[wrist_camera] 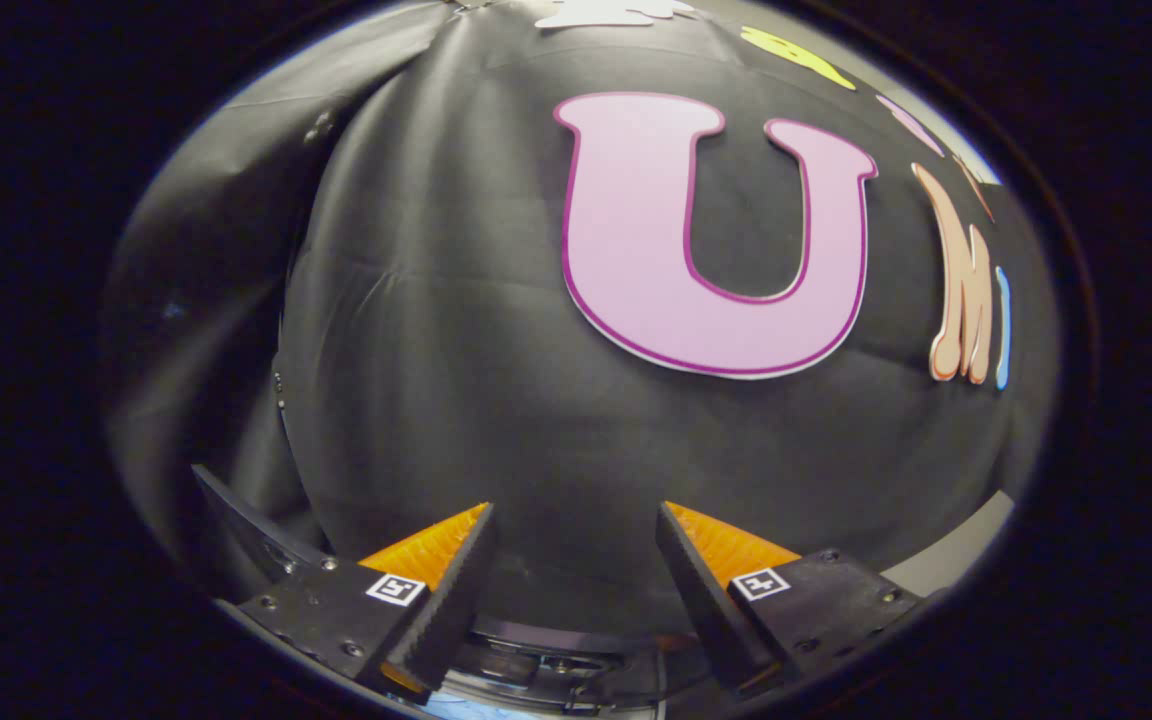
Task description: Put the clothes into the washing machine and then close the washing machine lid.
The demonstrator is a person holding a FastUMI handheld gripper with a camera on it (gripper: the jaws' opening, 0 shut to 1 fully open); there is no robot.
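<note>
My gripper (574,520) is open, its two fingers spread apart with nothing between them. It points at the black cloth wall (456,400) of the booth, which hangs close ahead. Below the fingers, at the very bottom, a dark rounded rim (546,640) of some appliance part shows, with a sliver of something pale under it; I cannot tell what it is.
A grey strip of surface (956,555) shows beyond the right finger, at the foot of the cloth wall. A dark angled panel (246,530) stands just left of the left finger. The cloth folds back into a corner on the left.
</note>
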